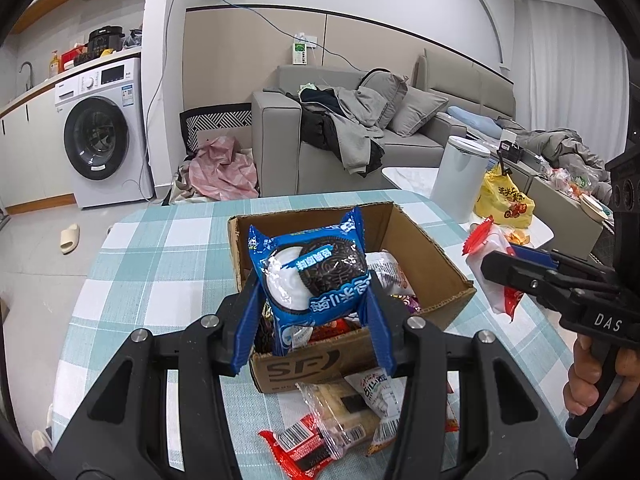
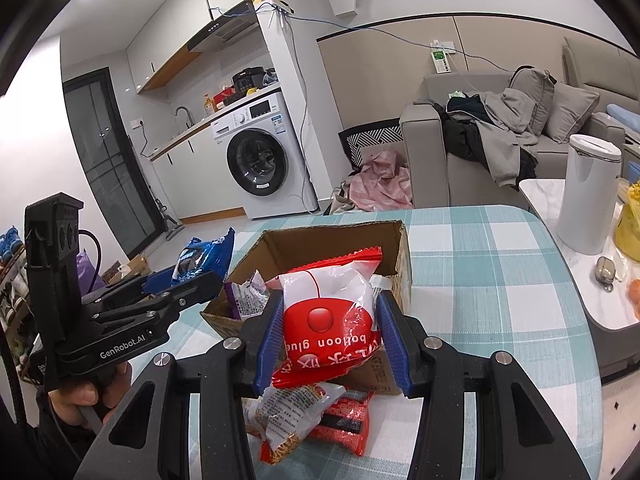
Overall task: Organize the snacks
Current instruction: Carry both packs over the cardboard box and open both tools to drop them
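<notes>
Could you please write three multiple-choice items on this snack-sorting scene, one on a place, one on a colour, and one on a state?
1. Where is the cardboard box?
A. On the checked tablecloth
B. On the sofa
C. On the floor by the washing machine

2. What colour is the cookie packet in the left gripper?
A. Yellow
B. Blue
C. Green

3. What is the state of the right gripper?
A. Open and empty
B. Lying flat on the table
C. Shut on a red and white snack bag

Answers:
1. A: the box stands on the teal and white checked tablecloth.
2. B: the wrapper is blue, with a black and white cookie pictured on it.
3. C: its blue pads press both sides of the red and white snack bag, held up in front of the box.
</notes>
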`<state>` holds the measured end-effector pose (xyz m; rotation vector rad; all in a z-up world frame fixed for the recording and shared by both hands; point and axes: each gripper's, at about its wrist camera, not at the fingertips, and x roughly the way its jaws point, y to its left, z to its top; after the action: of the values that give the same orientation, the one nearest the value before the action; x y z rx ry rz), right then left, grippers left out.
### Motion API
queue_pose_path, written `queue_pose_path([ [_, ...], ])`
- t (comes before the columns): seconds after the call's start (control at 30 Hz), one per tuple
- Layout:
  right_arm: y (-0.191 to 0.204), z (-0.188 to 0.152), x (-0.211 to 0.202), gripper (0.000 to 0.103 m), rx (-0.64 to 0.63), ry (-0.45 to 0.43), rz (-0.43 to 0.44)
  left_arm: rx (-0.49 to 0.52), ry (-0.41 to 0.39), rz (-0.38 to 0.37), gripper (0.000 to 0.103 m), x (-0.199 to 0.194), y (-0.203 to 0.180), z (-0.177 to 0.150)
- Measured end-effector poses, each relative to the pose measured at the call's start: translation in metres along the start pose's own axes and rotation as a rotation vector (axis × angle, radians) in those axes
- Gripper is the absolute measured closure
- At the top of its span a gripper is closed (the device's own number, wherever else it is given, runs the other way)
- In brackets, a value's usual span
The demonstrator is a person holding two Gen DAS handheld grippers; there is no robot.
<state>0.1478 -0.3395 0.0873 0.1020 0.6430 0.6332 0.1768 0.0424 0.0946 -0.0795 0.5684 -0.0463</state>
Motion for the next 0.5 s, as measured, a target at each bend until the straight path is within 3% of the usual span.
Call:
queue_pose_path([
  [0.5,-0.009,0.018,0.022,0.056,0.025,0.007,-0.006,0.001,0.010,0.009,0.058,0.028,0.009,0.020],
])
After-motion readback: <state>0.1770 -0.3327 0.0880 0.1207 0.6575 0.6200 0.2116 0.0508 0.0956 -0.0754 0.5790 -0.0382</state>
